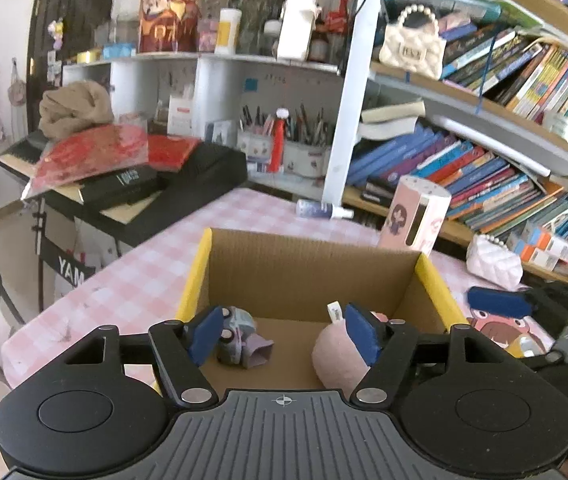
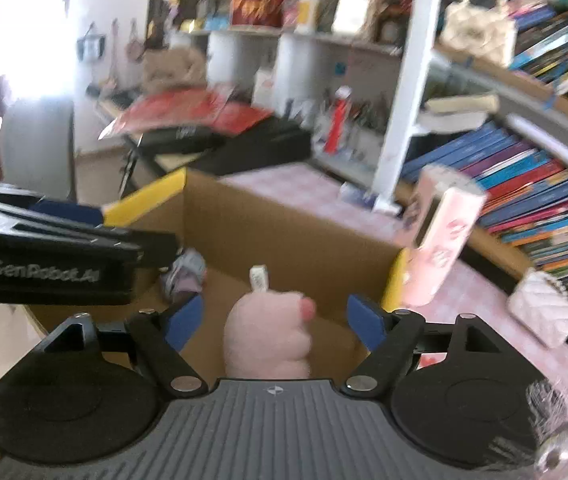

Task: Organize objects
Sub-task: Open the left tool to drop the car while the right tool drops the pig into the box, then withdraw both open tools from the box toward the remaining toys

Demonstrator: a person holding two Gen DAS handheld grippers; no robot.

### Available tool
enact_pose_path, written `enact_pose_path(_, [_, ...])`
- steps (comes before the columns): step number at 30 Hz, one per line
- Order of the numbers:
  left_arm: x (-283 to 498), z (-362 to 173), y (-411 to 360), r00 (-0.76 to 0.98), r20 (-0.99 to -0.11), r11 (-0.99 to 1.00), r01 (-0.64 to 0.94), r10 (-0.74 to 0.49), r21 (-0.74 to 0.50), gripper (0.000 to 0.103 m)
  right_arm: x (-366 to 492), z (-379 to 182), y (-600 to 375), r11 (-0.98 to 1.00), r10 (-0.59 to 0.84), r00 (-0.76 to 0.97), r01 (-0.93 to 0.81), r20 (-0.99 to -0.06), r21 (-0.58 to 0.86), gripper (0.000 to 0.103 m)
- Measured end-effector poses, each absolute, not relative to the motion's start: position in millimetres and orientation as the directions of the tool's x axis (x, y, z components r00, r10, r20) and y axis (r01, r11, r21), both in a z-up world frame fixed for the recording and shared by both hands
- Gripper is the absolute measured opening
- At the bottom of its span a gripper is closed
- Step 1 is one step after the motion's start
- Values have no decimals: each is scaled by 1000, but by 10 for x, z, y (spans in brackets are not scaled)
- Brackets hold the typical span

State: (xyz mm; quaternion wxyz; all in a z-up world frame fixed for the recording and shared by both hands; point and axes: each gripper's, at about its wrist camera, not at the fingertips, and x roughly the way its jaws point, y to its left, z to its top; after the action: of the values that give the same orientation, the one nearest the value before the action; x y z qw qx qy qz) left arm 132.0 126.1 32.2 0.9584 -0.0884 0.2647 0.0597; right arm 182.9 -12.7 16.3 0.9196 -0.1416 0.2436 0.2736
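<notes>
An open cardboard box (image 1: 308,260) with yellow flap edges stands on the pink checked tablecloth. Inside lie a grey toy car (image 1: 236,338) at the left and a pink plush toy (image 1: 338,354) at the right. My left gripper (image 1: 284,336) is open and empty above the box's near side. In the right wrist view the same box (image 2: 284,236) holds the pink plush (image 2: 272,332), which lies between the open jaws of my right gripper (image 2: 274,322), untouched. The toy car (image 2: 186,274) lies at the box's left. The left gripper's body (image 2: 56,256) reaches in from the left.
A pink cylindrical holder (image 1: 414,216) stands behind the box, a small spray bottle (image 1: 322,208) lies beyond it. A white quilted purse (image 1: 492,262) and a cartoon mat (image 1: 504,332) lie to the right. Bookshelves fill the right; a black keyboard (image 1: 172,188) is at the left.
</notes>
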Motion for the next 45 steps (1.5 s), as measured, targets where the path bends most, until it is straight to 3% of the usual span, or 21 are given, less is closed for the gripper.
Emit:
enact_pose_path(8, [938,378,1310,871,-488,979,-145,56,-147,74,1454,356,-354,891,342,828,-437,-445,-127,82])
enact_pose_path(15, [595,349,1322,872,-487,980,-128,38,-151,76,1066,318,-483,938,250,860,-329,-444,-109,83])
enact_pose_path(18, [433,286,1315,858,-512,979,-147,55,-141,82,857,247,-511,953,203,862,-283,-464,-110,85])
enact_pose_path(28, [-12,80,1253,802,-591,979,-176,83,-102,83,310,-49,-550,972,118,815,-213,-567,-104,87])
enact_pose_path(45, [-333,-64,965,764,-645,998,-30,-17,-62,87,-189,-191,-788,992,26,789,-95,-614,-80,92])
